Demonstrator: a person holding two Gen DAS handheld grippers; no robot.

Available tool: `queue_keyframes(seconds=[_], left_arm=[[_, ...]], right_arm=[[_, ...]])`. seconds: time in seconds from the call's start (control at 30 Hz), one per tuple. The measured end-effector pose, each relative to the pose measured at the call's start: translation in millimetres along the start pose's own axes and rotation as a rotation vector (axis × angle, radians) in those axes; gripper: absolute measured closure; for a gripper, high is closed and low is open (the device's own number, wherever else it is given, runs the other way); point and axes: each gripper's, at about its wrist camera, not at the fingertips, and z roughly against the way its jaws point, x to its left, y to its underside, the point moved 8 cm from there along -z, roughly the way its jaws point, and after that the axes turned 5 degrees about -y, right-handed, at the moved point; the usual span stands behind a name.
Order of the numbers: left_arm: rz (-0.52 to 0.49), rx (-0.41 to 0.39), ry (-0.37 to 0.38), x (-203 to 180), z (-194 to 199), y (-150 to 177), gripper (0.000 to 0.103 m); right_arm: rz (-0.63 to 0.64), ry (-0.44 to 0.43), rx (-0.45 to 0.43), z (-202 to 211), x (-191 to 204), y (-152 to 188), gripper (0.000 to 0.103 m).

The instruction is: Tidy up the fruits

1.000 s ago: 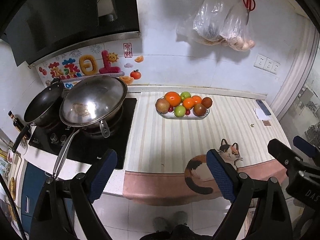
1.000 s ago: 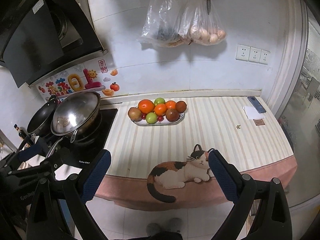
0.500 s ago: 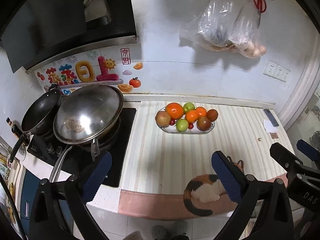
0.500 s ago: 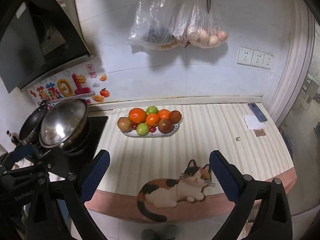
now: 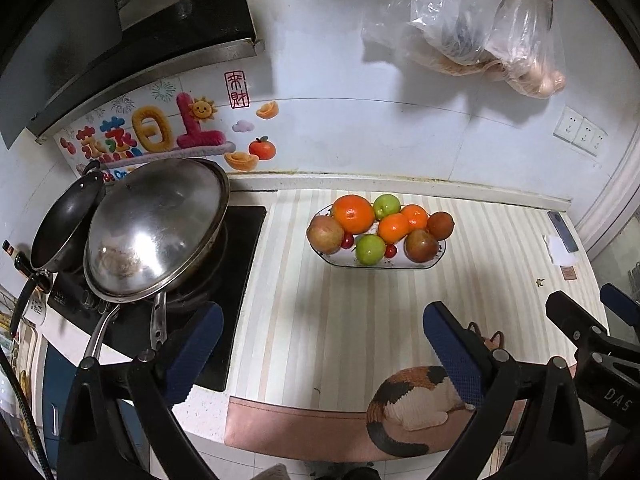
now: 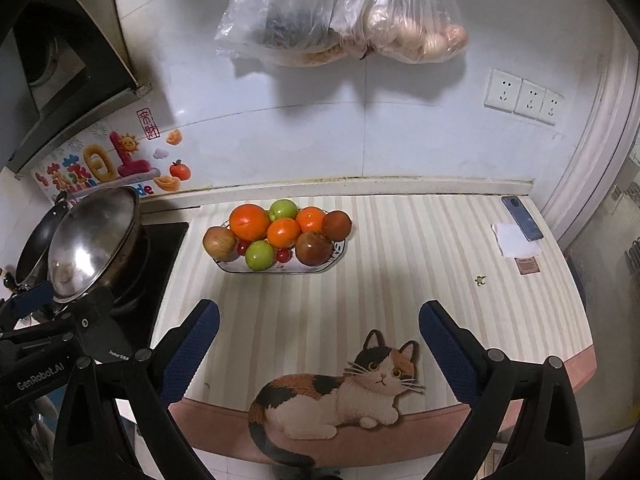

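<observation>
A: What do the grippers look like?

B: The left gripper (image 5: 320,354) has black angular arms with triangular cut-outs, round silver screws at the joints, and dark blue dimpled pads (image 5: 454,356).

A: And the other?

B: The right gripper (image 6: 319,354) has the same build. In the right view the left body carries white lettering, "GenRobot.AI"; in the left view the right body shows "DAS".
</observation>
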Motion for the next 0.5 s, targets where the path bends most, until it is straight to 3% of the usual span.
queue_keyframes(seconds=[0.5], left_arm=[[0.004,0.009,0.001,-1.8,-7.0,-3.4,0.000]], right_arm=[[-0.006,-0.009,0.023,-12.6,-1.9,-1.6,0.001]])
